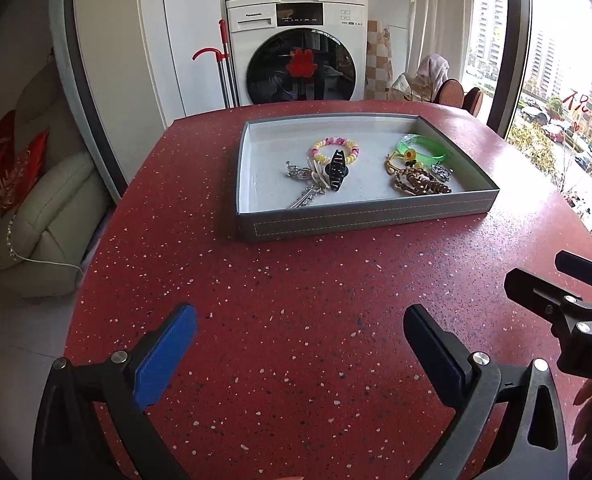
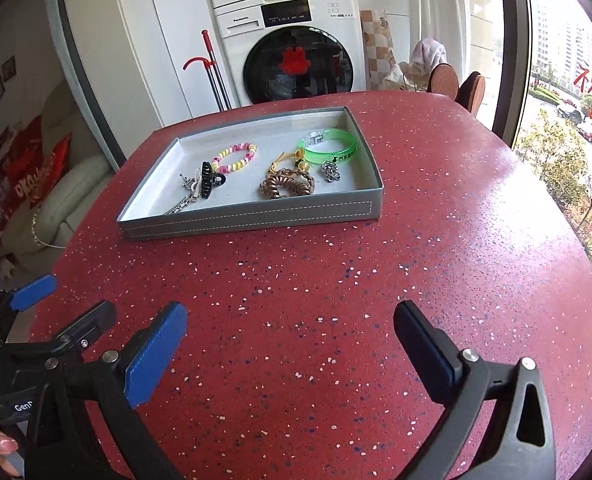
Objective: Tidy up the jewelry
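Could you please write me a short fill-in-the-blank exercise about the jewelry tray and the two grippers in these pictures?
1. The grey tray stands on a speckled ____ table.
2. The black hair claw touches the ____ bracelet.
3. The green bangle lies in the tray's far ____ corner.
4. Both the left gripper and right gripper are ____.

Missing words: red; beaded; right; open

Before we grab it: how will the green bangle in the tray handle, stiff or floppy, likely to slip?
The green bangle holds an even hoop shape, so it is probably rigid rather than floppy. Its translucent, glossy surface suggests smooth plastic that may slip between flat pads. It lies near the far right corner of the tray, beside a small silver charm, so a push could nudge the charm or stop against the wall.
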